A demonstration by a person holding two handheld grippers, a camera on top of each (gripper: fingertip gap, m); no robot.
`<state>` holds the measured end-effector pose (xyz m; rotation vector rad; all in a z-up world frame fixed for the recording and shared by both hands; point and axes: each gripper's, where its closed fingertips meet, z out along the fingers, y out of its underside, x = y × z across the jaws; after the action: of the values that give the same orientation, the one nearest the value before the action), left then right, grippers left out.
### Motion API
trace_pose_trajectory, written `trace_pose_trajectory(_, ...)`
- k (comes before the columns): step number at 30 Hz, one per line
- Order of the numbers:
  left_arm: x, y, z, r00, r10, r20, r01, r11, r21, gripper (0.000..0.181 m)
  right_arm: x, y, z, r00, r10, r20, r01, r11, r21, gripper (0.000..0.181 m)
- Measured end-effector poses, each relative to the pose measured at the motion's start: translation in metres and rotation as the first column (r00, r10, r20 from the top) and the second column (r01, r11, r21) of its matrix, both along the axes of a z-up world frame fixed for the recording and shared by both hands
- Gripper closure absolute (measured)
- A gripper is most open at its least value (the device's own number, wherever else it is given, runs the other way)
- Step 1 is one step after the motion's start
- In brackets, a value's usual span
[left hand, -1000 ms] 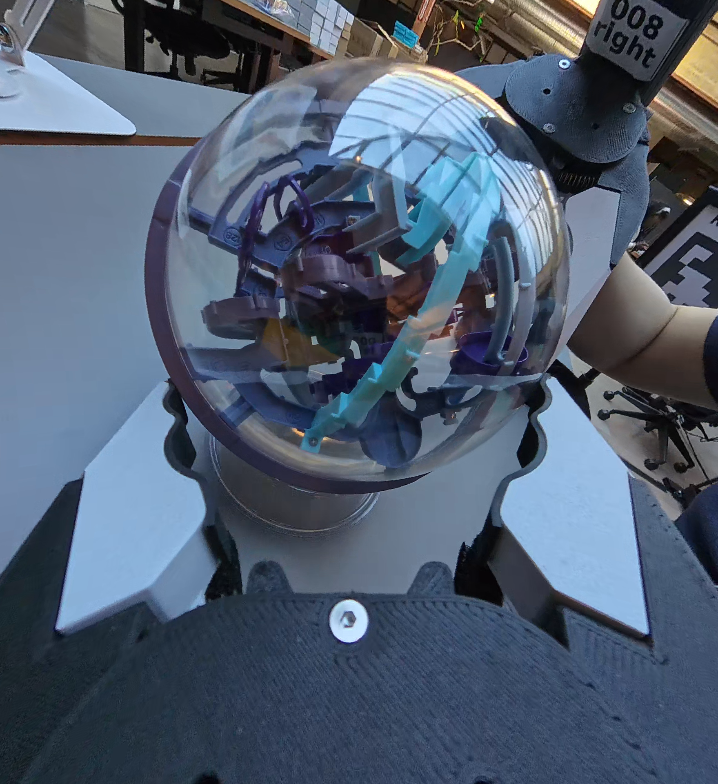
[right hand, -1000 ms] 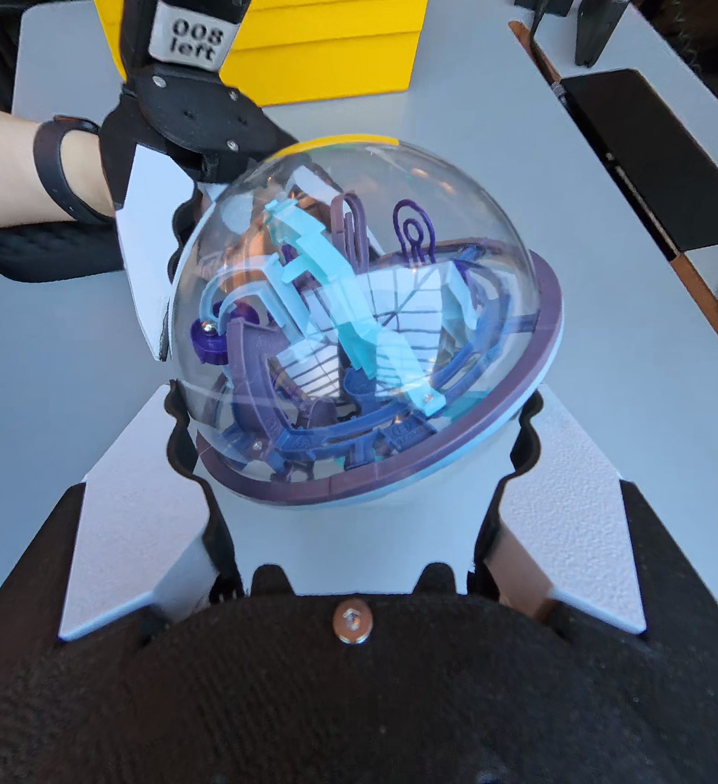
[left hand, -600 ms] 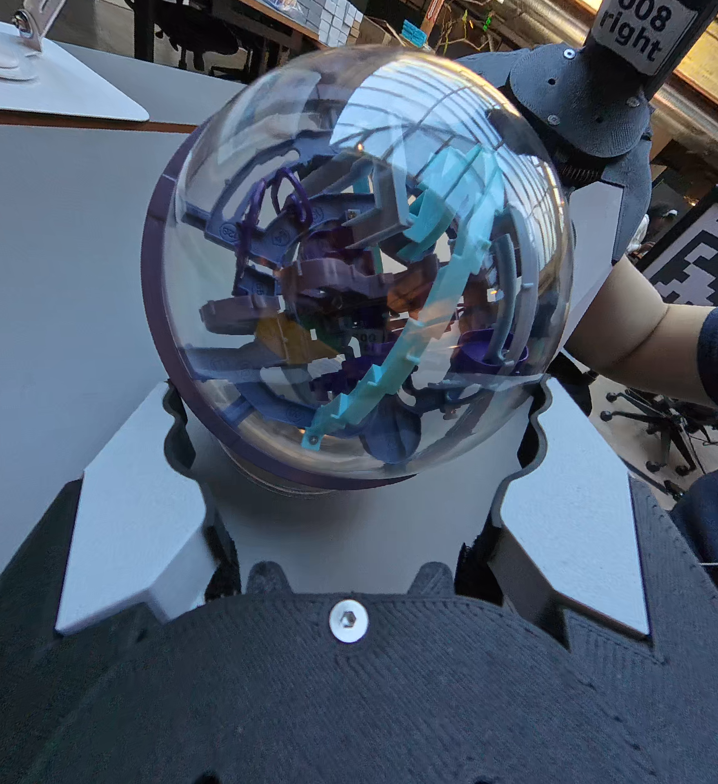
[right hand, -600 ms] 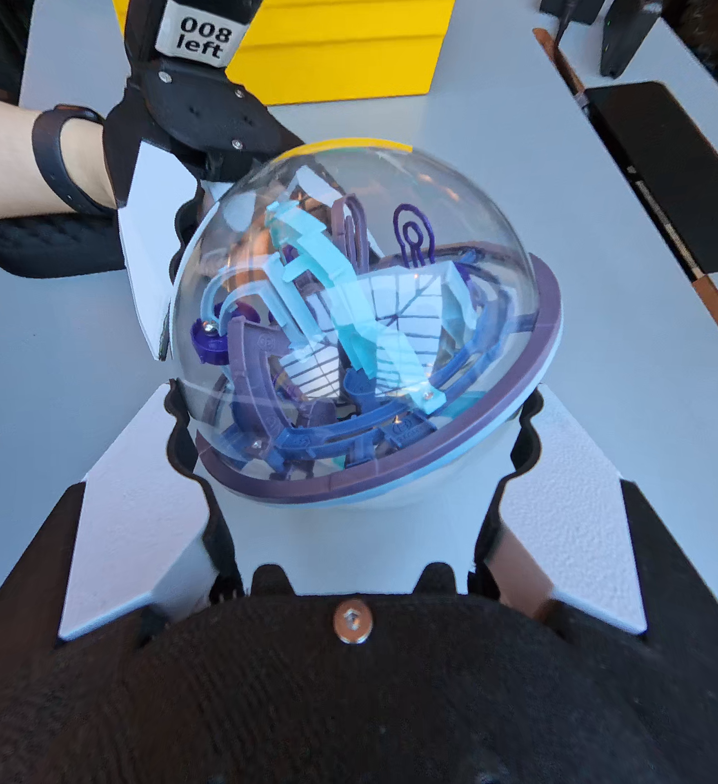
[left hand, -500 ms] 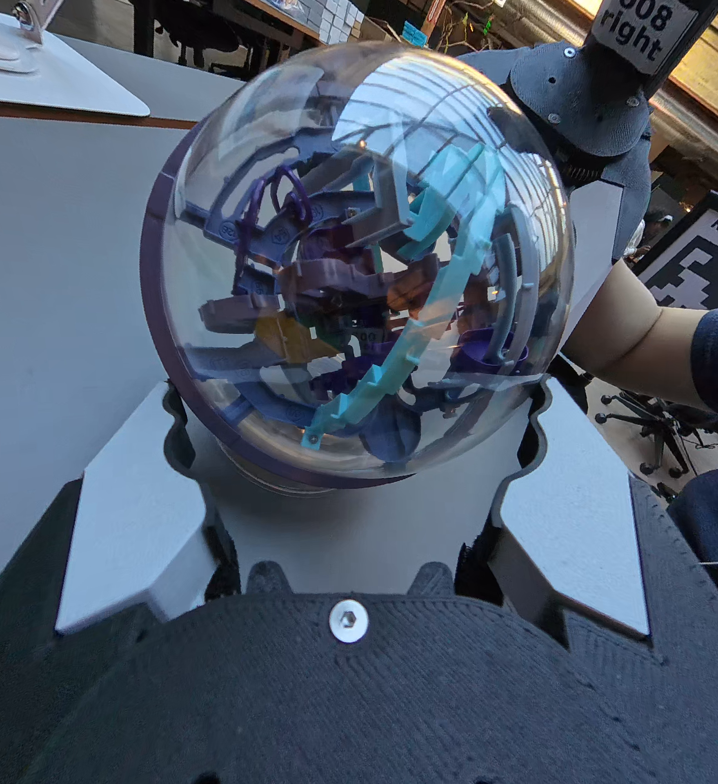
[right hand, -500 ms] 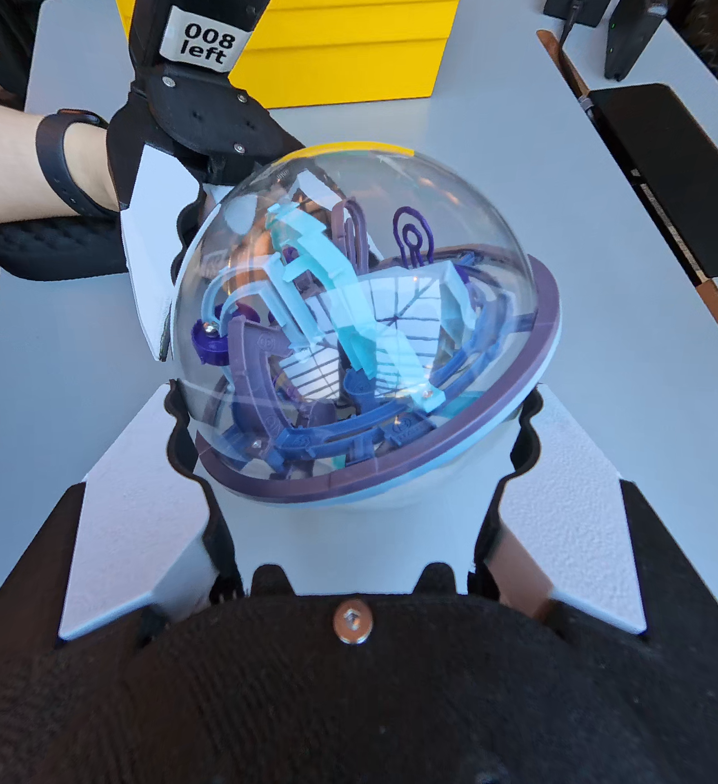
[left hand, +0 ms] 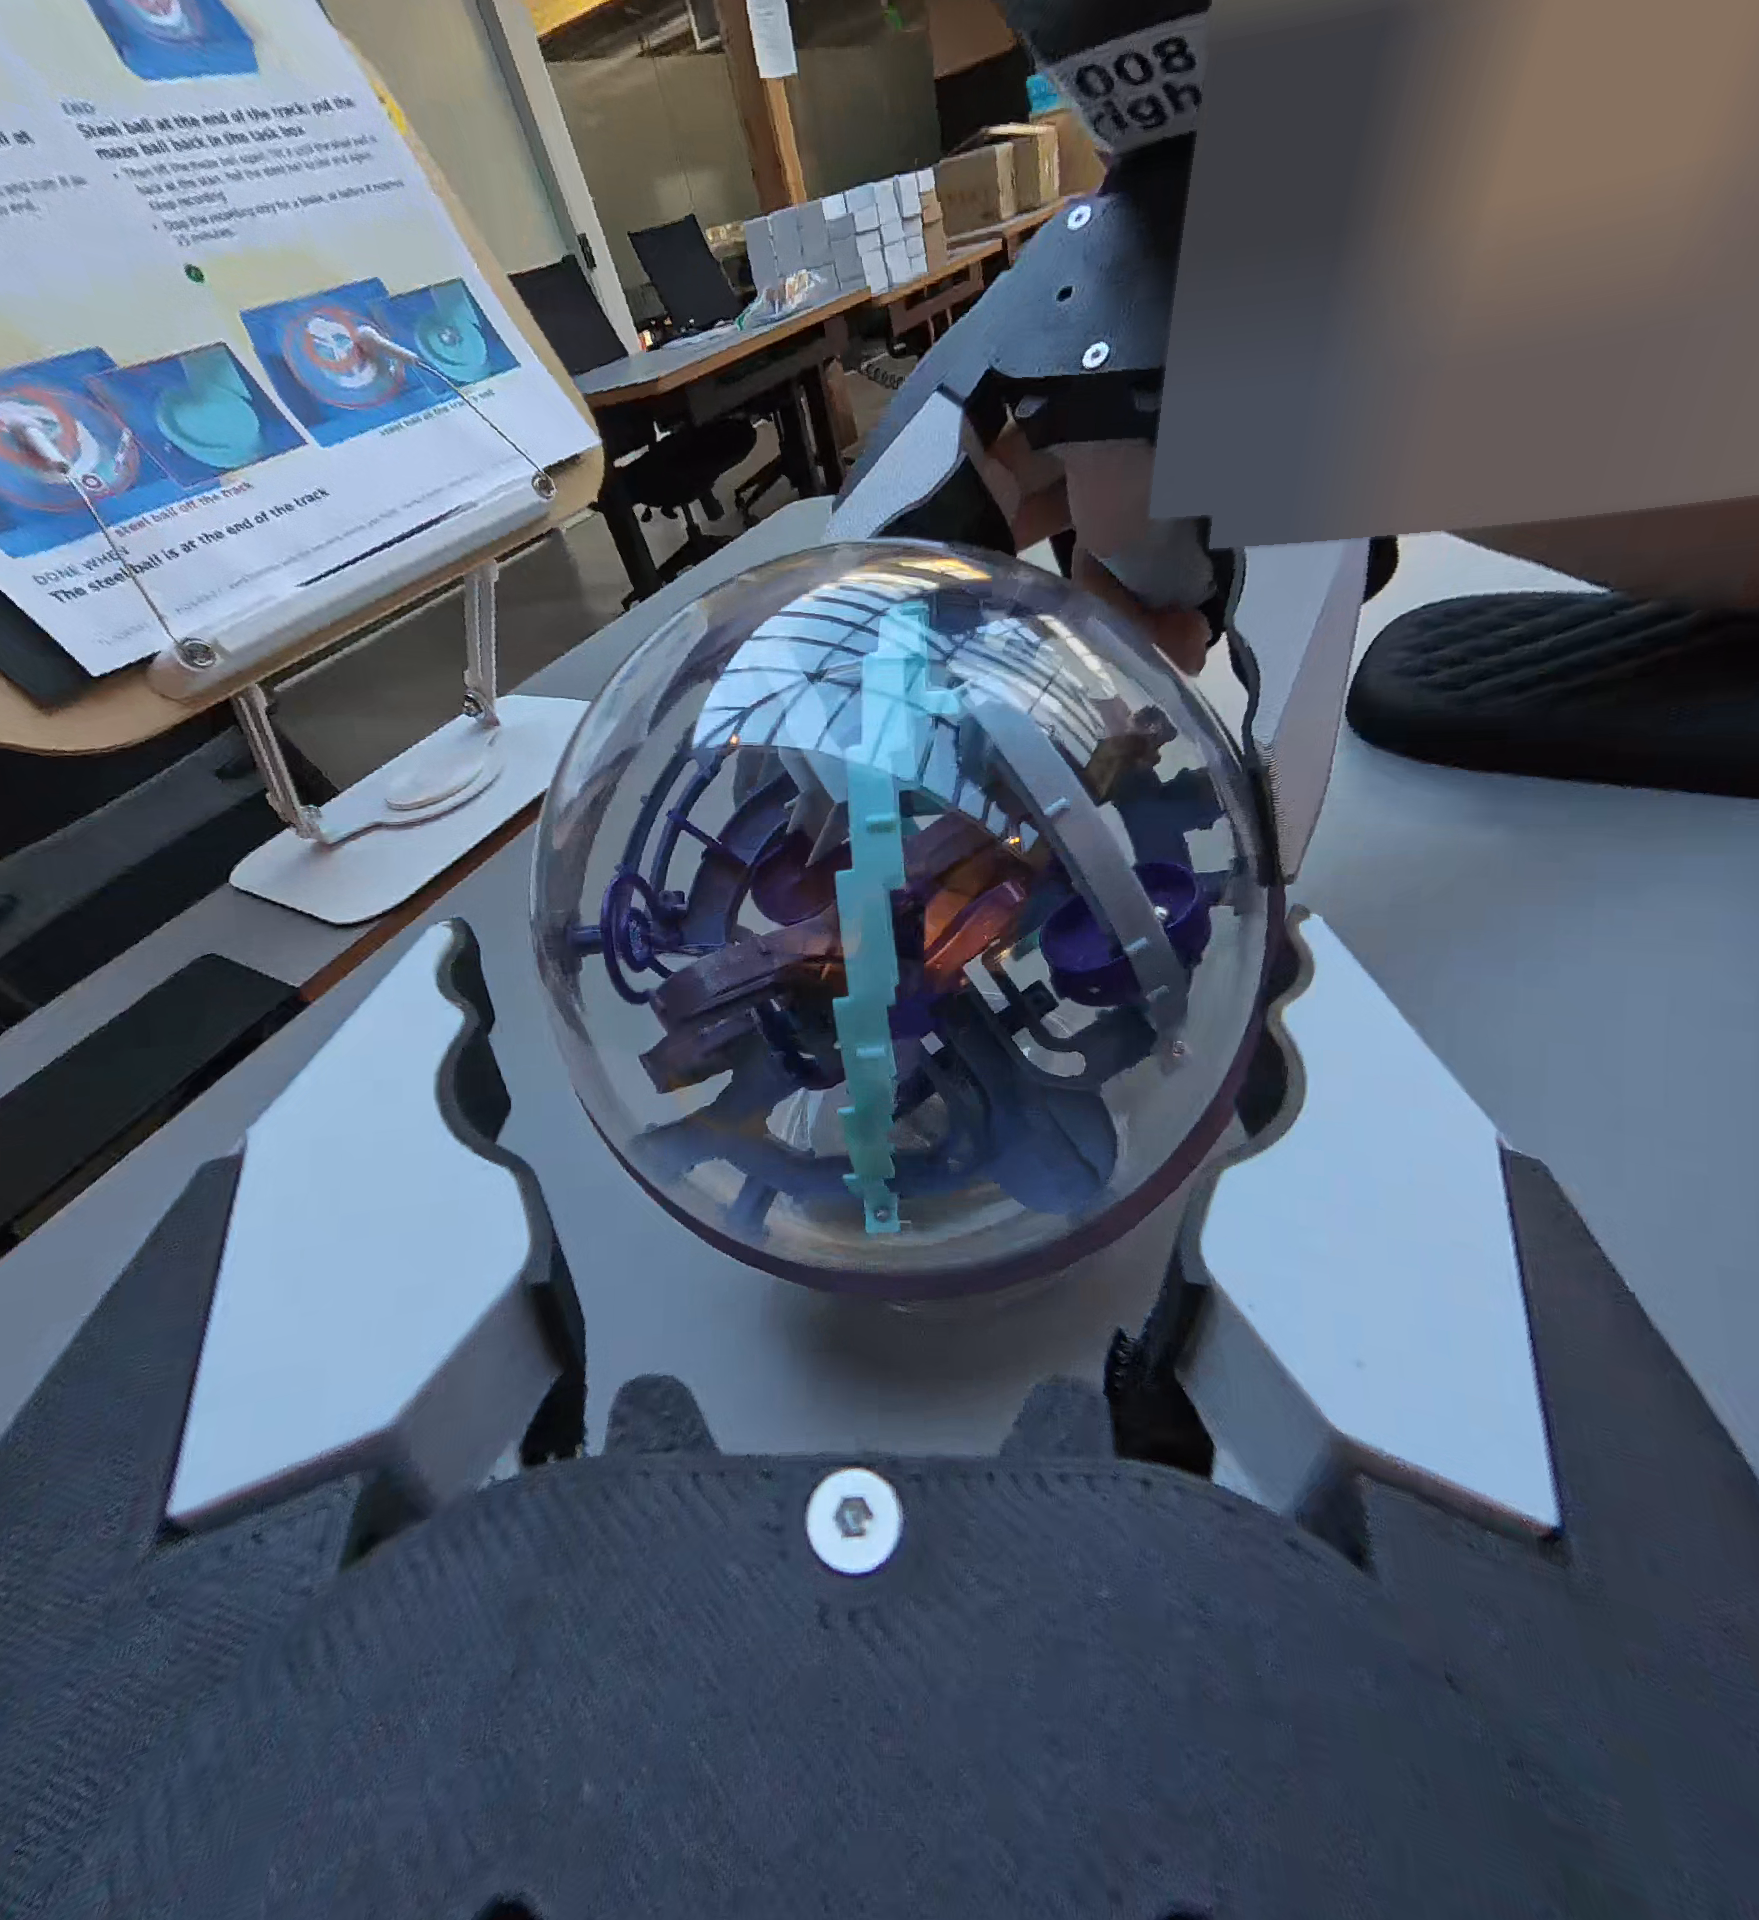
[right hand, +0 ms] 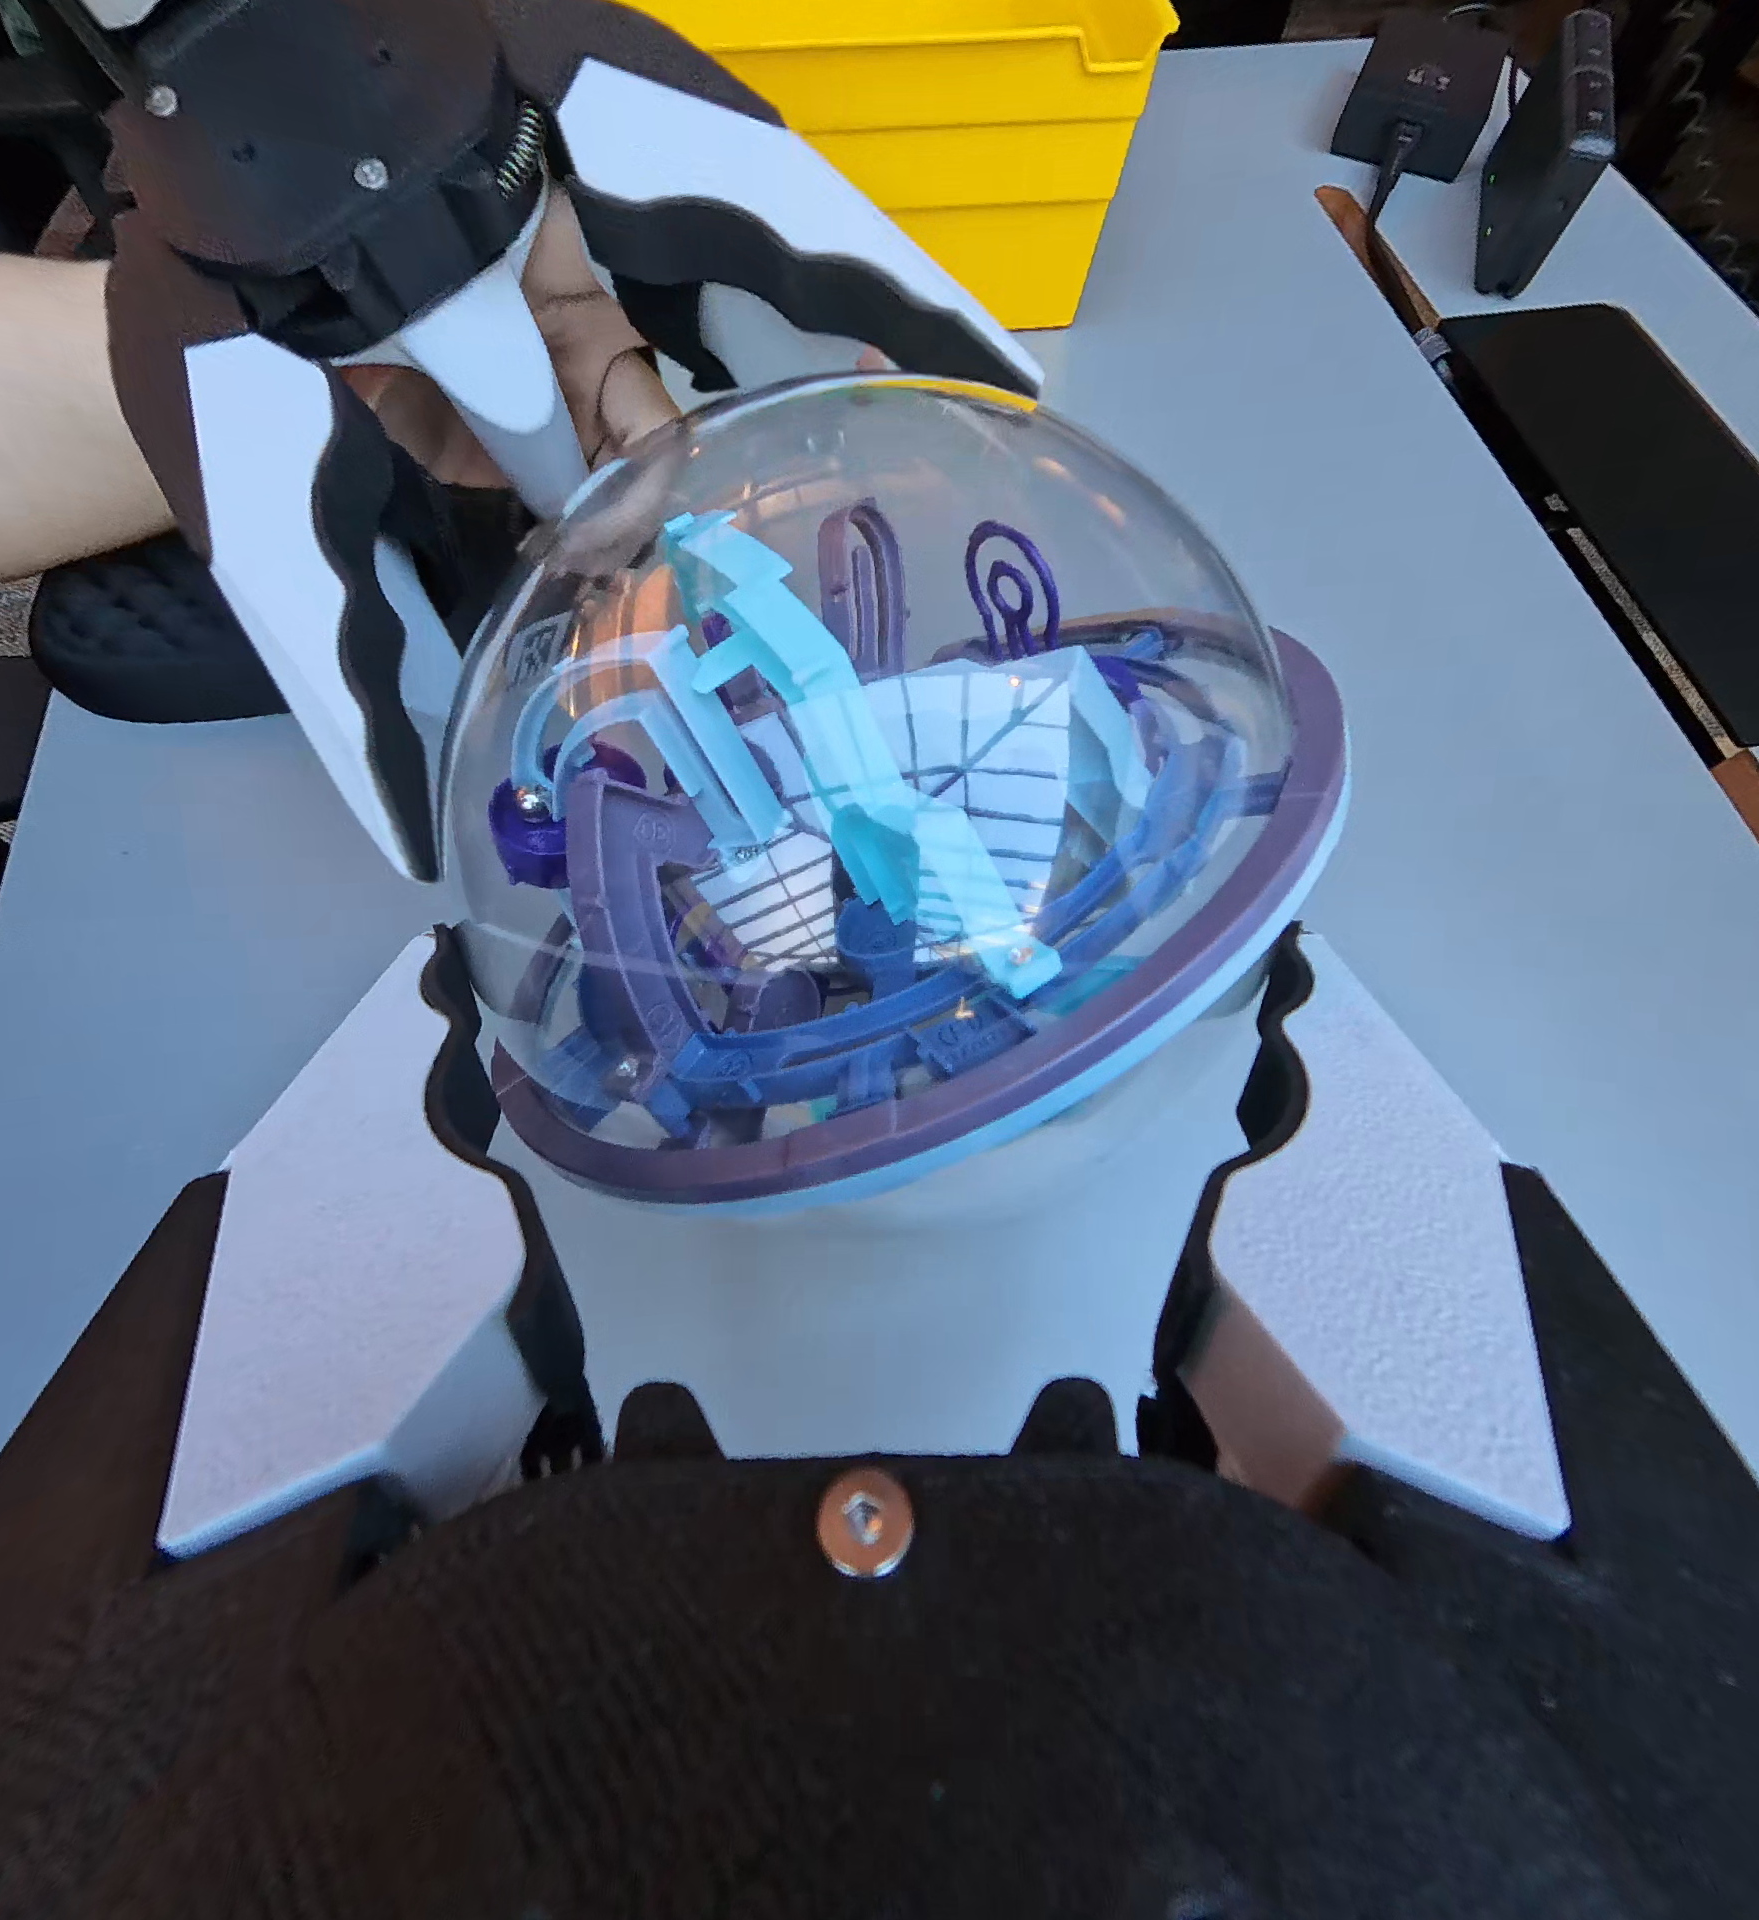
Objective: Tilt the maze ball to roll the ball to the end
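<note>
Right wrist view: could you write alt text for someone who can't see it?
A clear maze ball with purple and turquoise tracks inside is held between the right gripper's two white fingers above a grey table. The left gripper holds its far side, and a yellow bin stands behind.

Maze ball (left hand: 896,914) rotated; left claw (left hand: 870,997) swung round
</note>
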<state>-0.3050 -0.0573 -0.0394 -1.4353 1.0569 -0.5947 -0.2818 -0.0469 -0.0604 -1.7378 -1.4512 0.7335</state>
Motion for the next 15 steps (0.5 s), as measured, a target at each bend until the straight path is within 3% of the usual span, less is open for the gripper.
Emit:
trace_pose_trajectory(8, 0.0077, 0.0047, -0.0092, 0.996, -0.056, 0.065, 0.063, 0.992, -0.109, 0.039, -0.0005, -0.0028, -0.0019, 0.998, 0.047, -0.031, -0.04, 0.978, 0.204, 0.025)
trace_pose_trajectory(15, 0.0083, 0.0058, -0.0116, 0.994, -0.069, 0.088, 0.081, 0.988, -0.133, 0.038, 0.0034, -0.0062, 0.0045, 0.981, 0.127, -0.144, -0.097, 0.975, 0.199, 0.026)
